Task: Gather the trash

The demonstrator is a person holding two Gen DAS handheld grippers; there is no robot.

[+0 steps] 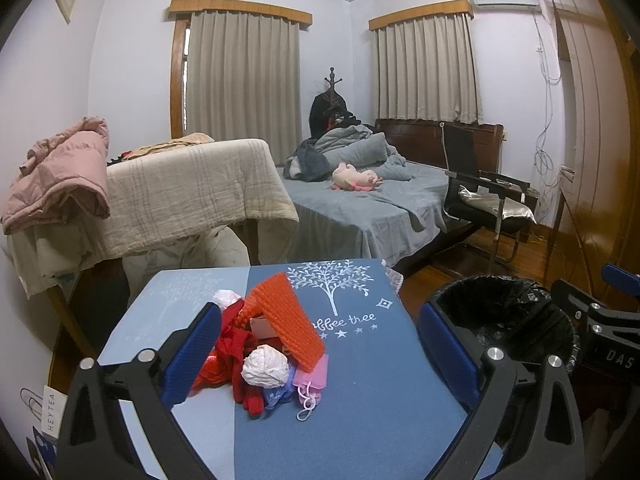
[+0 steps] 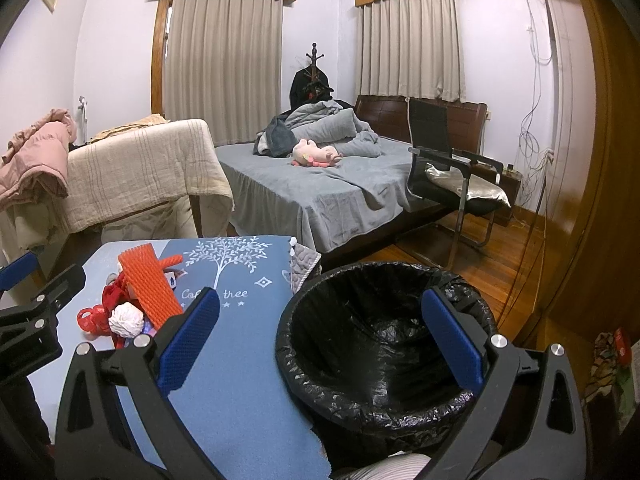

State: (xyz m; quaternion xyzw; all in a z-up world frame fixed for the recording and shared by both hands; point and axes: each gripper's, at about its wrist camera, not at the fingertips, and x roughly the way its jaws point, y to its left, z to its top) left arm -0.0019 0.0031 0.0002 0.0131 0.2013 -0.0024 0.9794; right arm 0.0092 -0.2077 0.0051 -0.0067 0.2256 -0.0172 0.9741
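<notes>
None of the trash appears to have been collected so far, as far as can be judged: the whole pile is seen lying together on the blue table, and the bin, lined with a black bag, shows nothing inside but crumpled liner. The pile is made up of an orange ridged sheet propped over the top, a white crumpled ball at the near side, a tangle of red ribbon on the left, a small pink tag with a white cord on the right, and a second white wad at the far left; a bluish scrap beneath cannot be made out clearly. The bin is placed just beside the table's right edge, near its front corner. The left gripper is held over the table with its fingers wide apart, the pile lying mostly toward its left finger, and nothing is gripped. The right gripper is held with its fingers likewise spread, its left finger over the table and its right finger over the bin's mouth, and nothing is carried. Every piece is therefore judged to be left to do: each must be picked from the table and dropped into the bin on the right.
</notes>
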